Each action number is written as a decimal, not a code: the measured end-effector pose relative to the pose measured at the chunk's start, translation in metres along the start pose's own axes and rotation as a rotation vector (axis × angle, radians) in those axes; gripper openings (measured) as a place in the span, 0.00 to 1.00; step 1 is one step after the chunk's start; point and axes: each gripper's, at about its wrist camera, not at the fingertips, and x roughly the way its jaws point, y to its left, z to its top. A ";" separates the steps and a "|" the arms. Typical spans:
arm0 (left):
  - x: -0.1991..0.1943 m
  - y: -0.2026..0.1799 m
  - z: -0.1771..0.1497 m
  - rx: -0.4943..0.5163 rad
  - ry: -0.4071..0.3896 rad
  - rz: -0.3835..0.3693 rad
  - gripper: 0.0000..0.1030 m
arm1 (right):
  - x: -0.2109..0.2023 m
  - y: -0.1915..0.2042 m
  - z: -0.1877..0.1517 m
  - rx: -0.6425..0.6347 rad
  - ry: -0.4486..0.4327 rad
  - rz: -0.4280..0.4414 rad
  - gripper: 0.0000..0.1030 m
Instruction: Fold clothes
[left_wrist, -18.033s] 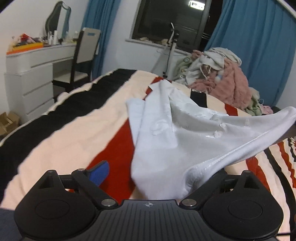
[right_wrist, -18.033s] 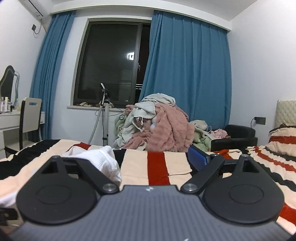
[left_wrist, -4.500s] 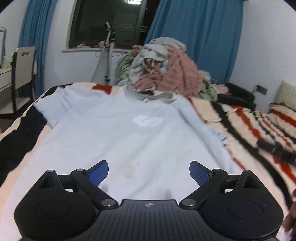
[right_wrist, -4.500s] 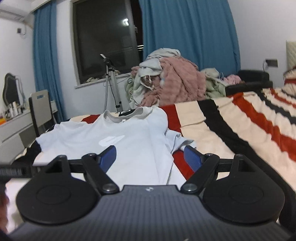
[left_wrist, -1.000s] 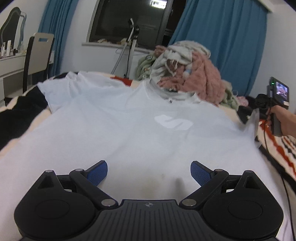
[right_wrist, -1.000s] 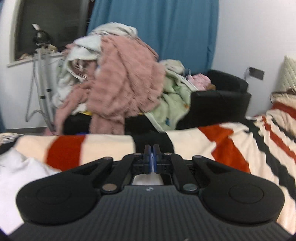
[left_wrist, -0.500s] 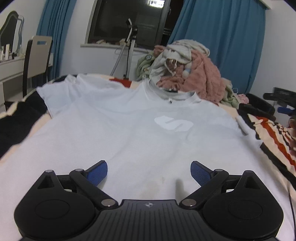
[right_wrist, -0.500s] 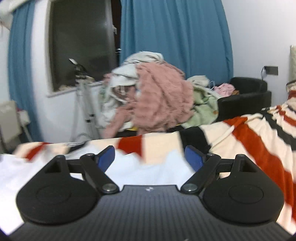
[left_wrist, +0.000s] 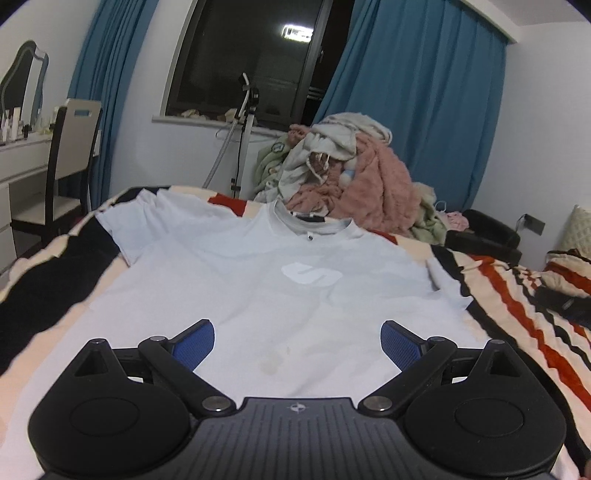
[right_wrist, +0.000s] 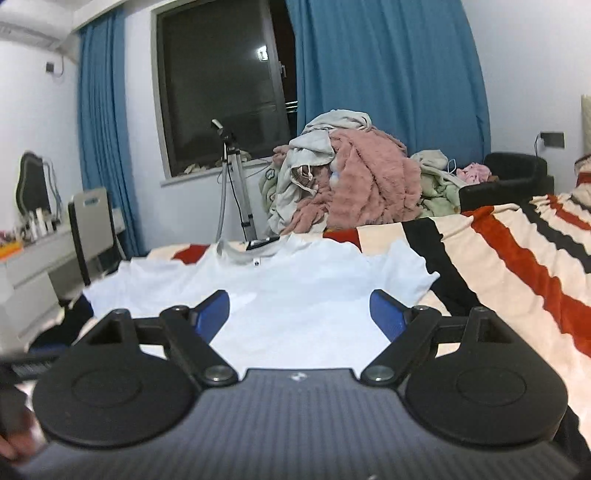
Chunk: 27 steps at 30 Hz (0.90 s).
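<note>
Currently we hold the left gripper (left_wrist: 297, 338) and right gripper (right_wrist: 299, 308) wide and empty above the T-shirt (left_wrist: 280, 295), spread flat on the striped bedcover (left_wrist: 517, 295). Pinching bedcover with fabric risks dragging both.
</note>
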 end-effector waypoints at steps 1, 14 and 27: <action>-0.004 0.000 0.000 -0.001 -0.006 0.005 0.96 | -0.001 0.001 -0.002 -0.004 0.003 0.000 0.82; -0.011 0.000 0.000 0.016 -0.021 0.061 0.97 | 0.009 -0.001 -0.019 0.045 0.058 0.035 0.81; 0.001 -0.009 -0.008 0.062 0.018 0.073 0.97 | 0.025 -0.020 -0.021 0.171 0.086 0.078 0.80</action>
